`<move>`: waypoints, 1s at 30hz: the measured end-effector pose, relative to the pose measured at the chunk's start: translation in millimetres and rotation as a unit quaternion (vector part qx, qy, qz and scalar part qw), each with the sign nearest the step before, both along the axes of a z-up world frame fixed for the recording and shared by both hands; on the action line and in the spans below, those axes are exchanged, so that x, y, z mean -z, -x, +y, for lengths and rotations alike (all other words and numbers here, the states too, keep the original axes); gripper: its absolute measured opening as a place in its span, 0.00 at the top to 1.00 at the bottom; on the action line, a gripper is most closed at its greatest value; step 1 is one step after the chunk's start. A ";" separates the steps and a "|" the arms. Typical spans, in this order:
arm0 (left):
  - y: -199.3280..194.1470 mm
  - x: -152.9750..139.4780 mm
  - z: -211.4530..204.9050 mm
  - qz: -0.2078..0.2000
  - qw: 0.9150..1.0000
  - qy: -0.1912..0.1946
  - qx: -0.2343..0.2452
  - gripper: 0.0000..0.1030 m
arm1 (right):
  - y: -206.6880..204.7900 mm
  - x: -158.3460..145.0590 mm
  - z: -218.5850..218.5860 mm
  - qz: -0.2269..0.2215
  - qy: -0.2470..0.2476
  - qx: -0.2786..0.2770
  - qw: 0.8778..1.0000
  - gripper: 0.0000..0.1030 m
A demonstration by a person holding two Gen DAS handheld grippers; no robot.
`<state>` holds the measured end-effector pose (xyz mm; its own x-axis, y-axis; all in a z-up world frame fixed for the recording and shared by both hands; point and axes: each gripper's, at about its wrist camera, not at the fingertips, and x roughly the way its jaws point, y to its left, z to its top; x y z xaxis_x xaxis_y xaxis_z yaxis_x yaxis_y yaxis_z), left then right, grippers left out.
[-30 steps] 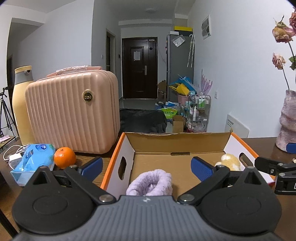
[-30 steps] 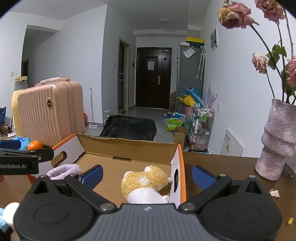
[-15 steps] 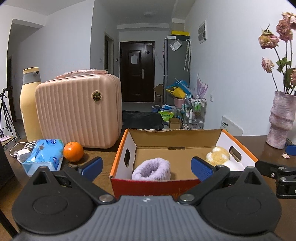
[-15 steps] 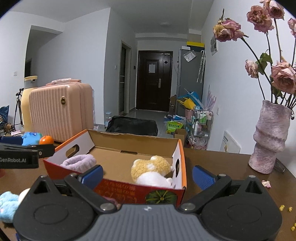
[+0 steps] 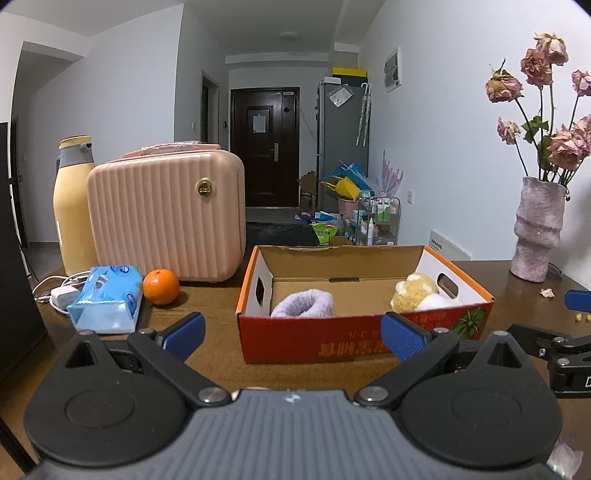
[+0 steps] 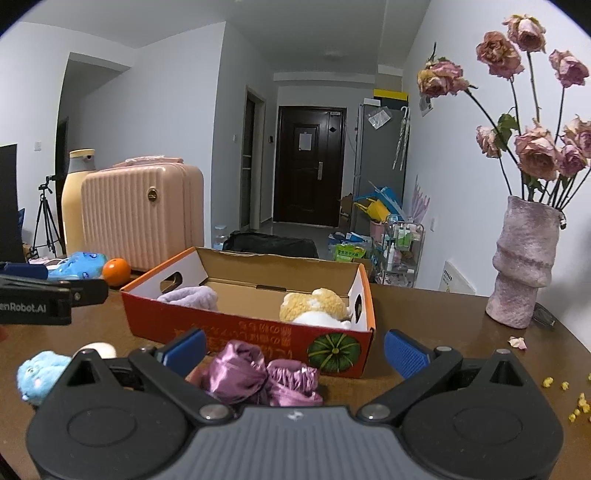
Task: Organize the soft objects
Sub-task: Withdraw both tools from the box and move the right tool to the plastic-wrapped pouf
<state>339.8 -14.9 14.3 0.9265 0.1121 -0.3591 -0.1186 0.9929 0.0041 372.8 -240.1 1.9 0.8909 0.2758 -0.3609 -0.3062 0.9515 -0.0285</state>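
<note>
Sitting inside the open red cardboard box [image 6: 240, 332]: a fluffy lilac band [image 6: 192, 297] and a woolly yellow-white plush [image 6: 314, 306]; crumpled shiny purple satin cloth [image 6: 258, 373] lies just before it; both grippers' fingers [image 5: 184, 328] [image 6: 404, 349] spread, released

White walls [image 5: 129, 110] and ceiling seen, lit by ceiling lamp [image 5: 290, 35]. Dark door [image 5: 265, 146] set at hallway end. Grey fridge [image 5: 343, 144] placed beside it, wire cart [image 6: 400, 251] nearer. Brown wooden bench [image 6: 443, 332] seen in foreground. Tripod [image 6: 45, 218] stood at left.
</note>
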 end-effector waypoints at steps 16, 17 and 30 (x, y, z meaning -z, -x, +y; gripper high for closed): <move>61.2 7.0 -3.5 -0.002 1.000 0.005 0.027 0.00 | 67.5 17.7 -1.7 -0.001 -0.008 0.018 1.000 0.00; 65.2 8.1 -3.6 -0.002 1.000 0.004 0.029 0.00 | 71.2 18.5 -2.1 -0.002 -0.009 0.019 1.000 0.00; 101.7 22.0 -3.7 0.009 0.998 -0.007 0.054 0.00 | 110.4 30.6 -4.6 0.007 -0.004 0.030 1.000 0.00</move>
